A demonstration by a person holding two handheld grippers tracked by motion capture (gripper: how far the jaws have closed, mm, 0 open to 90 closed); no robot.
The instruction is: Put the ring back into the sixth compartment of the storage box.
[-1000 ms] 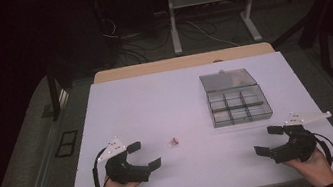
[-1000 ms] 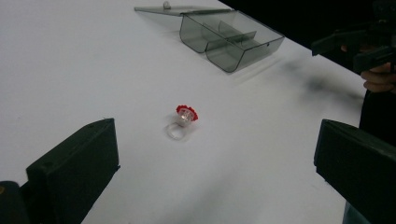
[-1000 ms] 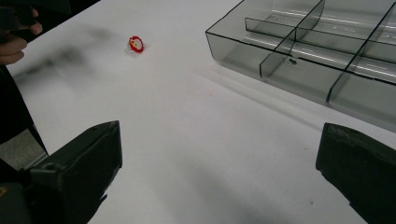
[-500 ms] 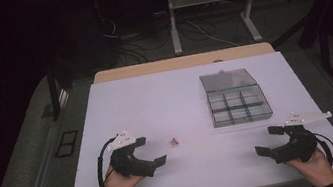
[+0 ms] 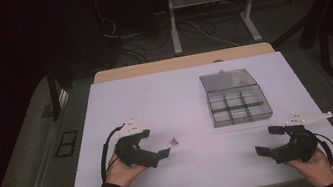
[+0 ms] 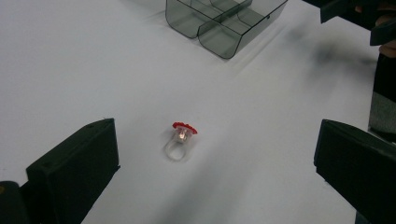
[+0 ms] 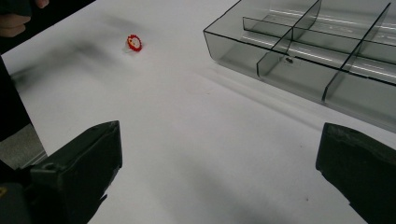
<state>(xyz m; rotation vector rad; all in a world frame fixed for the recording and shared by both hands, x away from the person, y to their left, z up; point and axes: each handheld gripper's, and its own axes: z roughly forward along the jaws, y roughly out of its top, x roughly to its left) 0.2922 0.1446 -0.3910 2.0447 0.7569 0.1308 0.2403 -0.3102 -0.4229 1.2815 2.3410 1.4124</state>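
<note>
Closing in from the near-left part of the bench (image 5: 120, 101), the left hand-held gripper (image 5: 158, 143) has moved toward the small ring (image 5: 174, 142) over the last second, going from well short of it to just beside it. I read that as the approach to a pick-up nearly done, with no grasp made. Its jaws stand wide apart, holding nothing. In the high view the ring lies at about 3 o'clock of the jaw tips, on the bare white surface. In the left gripper view the ring (image 6: 180, 140), clear-banded with a red top, sits between the two jaws and a little ahead, touching neither. The compartment box (image 5: 239, 104) lies well apart at 2 o'clock from the ring. The right hand-held gripper (image 5: 273, 141) has stayed near the front right edge, jaws also spread and empty.
</note>
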